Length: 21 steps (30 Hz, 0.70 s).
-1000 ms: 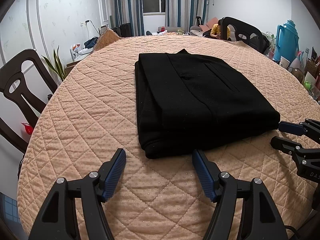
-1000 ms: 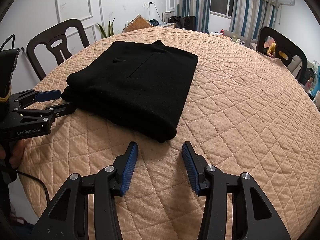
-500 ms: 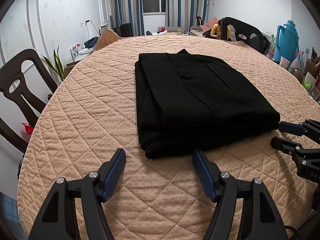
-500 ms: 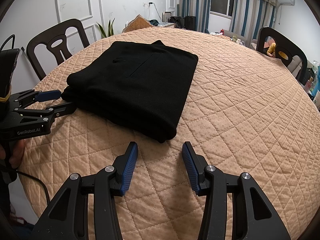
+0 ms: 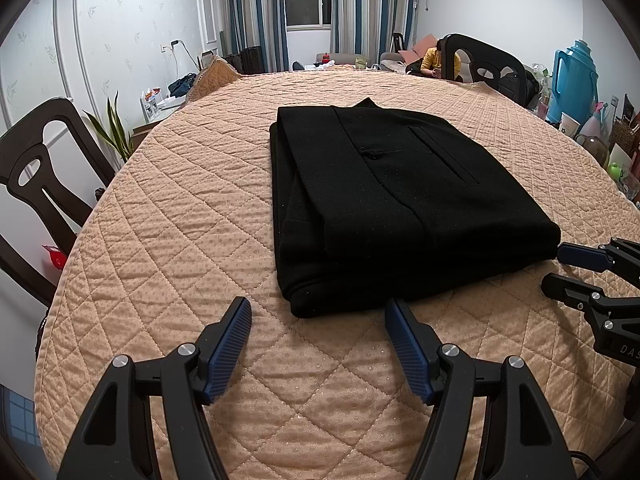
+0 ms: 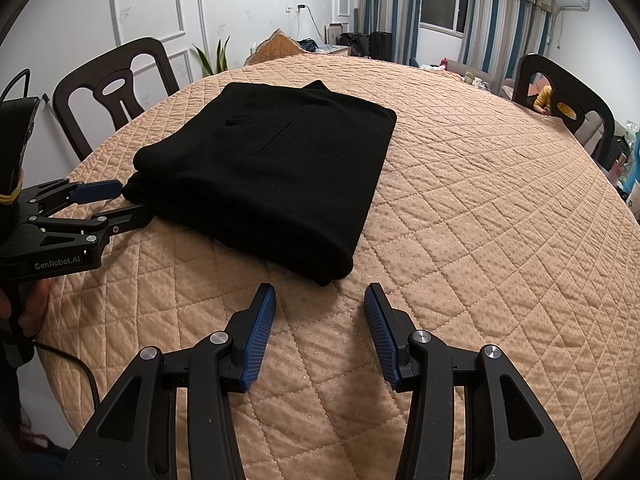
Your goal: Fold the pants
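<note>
A dark wooden chair point(image 5: 38, 184) is being seen at the far left of the left wrist view, with a green plant point(image 5: 114, 128) behind it against the white wall. The round desk point(image 5: 172, 216) is being covered by a quilted peach cloth.

The left gripper point(image 5: 318, 312) is being held low over the cloth, its jaws spread wide and nothing being pinched between them. Its blue fingertips point(image 5: 240, 312) are being kept just short of the near edge of the pants point(image 5: 400, 200), apart from the fabric.

The black pants are being shown folded into a compact stack of several layers, lying flat on the middle of the desk. A pocket opening is being seen on the top layer.

At the right of the same view, the right gripper point(image 5: 556, 268) is being held just beside the near right corner of the stack. In the right wrist view, the right gripper point(image 6: 320, 292) is being held with jaws spread, nothing between them, just short of the nearest corner of the pants point(image 6: 272, 176). Whether any fingertip is touching the fabric cannot be told.

Behind the far desk edge, a second dark chair point(image 5: 484, 64) and a person in yellow point(image 5: 434, 62) are being seen. A blue thermos jug point(image 5: 572, 80) is being seen at the far right among small clutter.
</note>
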Motion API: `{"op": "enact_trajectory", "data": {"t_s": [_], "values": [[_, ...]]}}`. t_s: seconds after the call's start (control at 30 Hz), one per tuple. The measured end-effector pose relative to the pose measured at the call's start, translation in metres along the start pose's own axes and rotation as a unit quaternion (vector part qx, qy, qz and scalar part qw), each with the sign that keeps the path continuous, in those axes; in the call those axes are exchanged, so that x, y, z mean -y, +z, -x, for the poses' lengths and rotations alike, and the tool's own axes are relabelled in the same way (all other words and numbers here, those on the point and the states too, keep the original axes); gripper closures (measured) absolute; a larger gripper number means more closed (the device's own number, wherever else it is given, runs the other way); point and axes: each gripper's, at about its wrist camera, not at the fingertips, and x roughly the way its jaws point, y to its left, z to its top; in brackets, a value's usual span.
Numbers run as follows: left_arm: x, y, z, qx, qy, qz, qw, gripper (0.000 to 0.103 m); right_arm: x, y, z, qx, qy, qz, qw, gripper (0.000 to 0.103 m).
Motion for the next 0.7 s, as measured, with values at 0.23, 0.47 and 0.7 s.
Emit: {"op": "enact_trajectory", "data": {"t_s": [0.23,0.47,0.7], "values": [[0.0,-0.0002,-0.0001,0.0,0.0,0.0,1.0,0.031,0.0,0.0,0.0,0.0,0.0,0.0,1.0,0.056],[-0.0003,0.0004,-0.0018,-0.001,0.004,0.001,1.0,0.029,0.0001,0.0001,-0.0001,0.0,0.0,0.0,1.0,0.056],[-0.0014,0.0006,-0.0024,-0.003,0.009,0.003,0.9999,0.026,0.0002,0.0001,-0.0001,0.0,0.0,0.0,1.0,0.056]]}}
